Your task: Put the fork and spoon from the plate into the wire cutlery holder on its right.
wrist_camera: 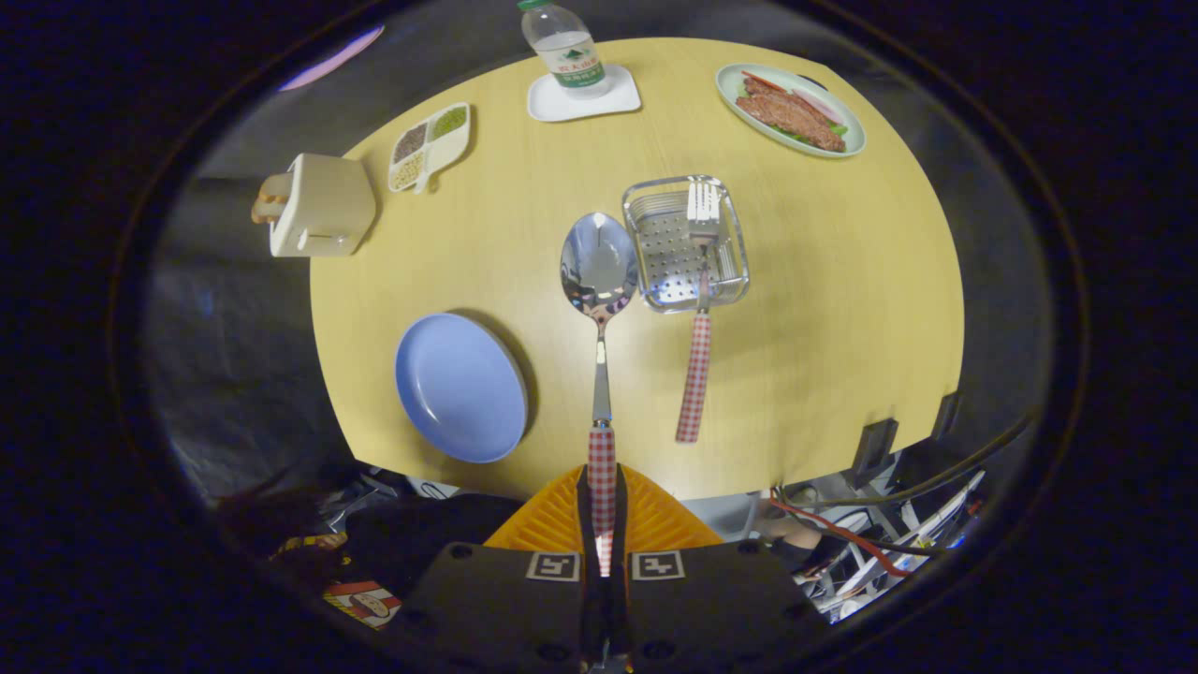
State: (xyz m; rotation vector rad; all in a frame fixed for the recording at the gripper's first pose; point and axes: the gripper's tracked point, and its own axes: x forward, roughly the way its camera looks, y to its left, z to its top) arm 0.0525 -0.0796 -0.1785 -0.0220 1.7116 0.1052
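Two pieces of cutlery are in play, one spoon [600, 281] and one fork [699, 309], and I take the wire cutlery holder [685, 241] as my landmark. Far left of the holder stands one toaster [318, 206], then one divided dish [429, 147] of grains. Nearer, down and left of the holder, sits one blue plate [460, 387], now bare. Just left of the holder hangs the spoon, bowl raised beside its rim. My gripper [602, 510] is closed tight on the checked handle end, both fingers pressing it. I judge the spoon light, rigid and slick on its polished metal; hold the patterned handle, as now, since its far end will swing. Behind the holder stands one bottle [566, 47] on one white coaster [585, 98]. The fork already lies with its tines inside the holder, handle angled out over the near rim. Right and behind: one plate of food [791, 109].
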